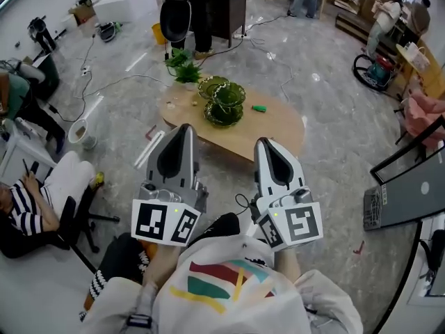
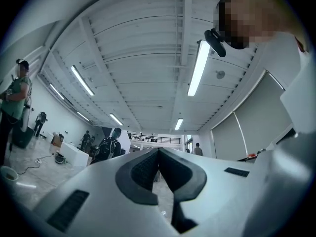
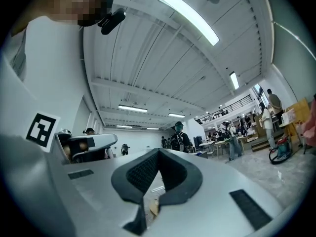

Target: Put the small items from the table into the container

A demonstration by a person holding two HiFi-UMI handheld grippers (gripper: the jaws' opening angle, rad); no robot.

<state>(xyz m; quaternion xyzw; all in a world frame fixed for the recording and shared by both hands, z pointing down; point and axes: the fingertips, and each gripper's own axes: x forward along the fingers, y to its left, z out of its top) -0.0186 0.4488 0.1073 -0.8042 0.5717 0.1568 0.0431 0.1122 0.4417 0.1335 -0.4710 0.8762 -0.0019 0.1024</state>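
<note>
**Both grippers closed and empty, short of the table**

At the head view's left edge, a seated person in a striped top [image 1: 24, 218] and a white bucket [image 1: 81, 132] take up floor space. The left gripper [image 1: 183, 128] is held up near the wearer's chest, its jaws pressed together with nothing between them. Beyond it lies the oval wooden table [image 1: 278, 131]. A leafy green plant [image 1: 184, 69] stands at its far left end and a cluster of green glass bowls [image 1: 223, 101] sits mid-table. A small green item [image 1: 259, 108] lies just right of the bowls, apart from them. The right gripper [image 1: 267, 143] is likewise closed and empty. Open grey floor spreads right of the table, and a grey laptop-like slab [image 1: 407, 190] sits at the right edge.
</note>
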